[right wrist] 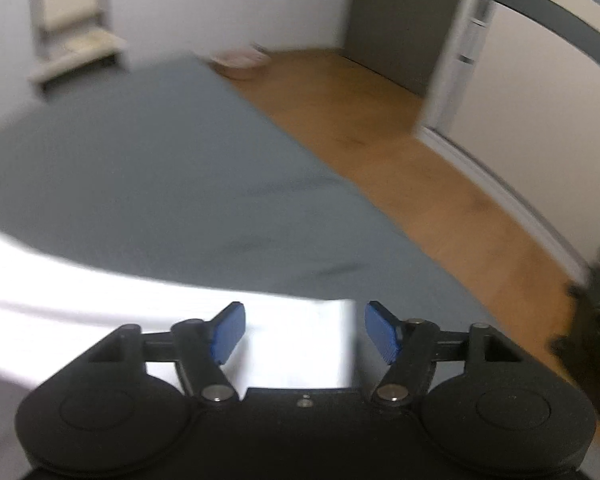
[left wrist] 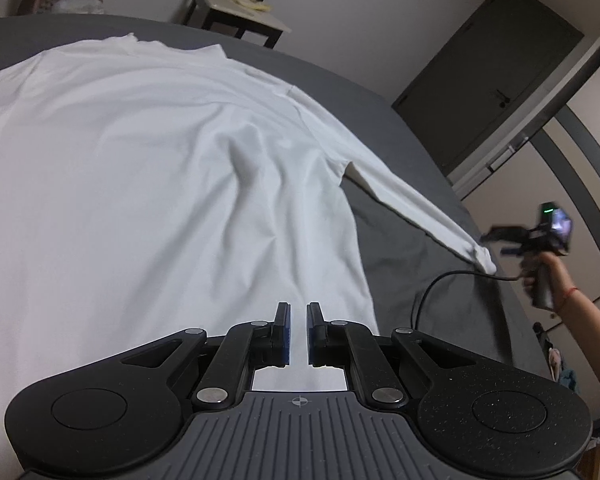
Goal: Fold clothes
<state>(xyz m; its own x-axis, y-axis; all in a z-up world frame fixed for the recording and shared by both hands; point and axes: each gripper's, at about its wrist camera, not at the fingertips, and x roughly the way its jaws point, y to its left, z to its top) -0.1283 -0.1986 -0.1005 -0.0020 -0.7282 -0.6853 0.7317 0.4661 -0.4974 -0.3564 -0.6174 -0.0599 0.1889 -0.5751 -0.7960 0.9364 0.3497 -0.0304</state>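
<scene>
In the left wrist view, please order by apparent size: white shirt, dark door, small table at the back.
1. White shirt, by far the largest.
2. Dark door.
3. Small table, smallest, though it stands far from the camera.

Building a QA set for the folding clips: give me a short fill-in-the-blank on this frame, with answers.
1. The shirt spread on the bed is ____ in colour.
2. The right gripper has its fingers ____ at the sleeve cuff.
3. The bed sheet is ____.
4. The left gripper hovers over the shirt's ____ edge.

Answers: white; open; grey; bottom
</scene>
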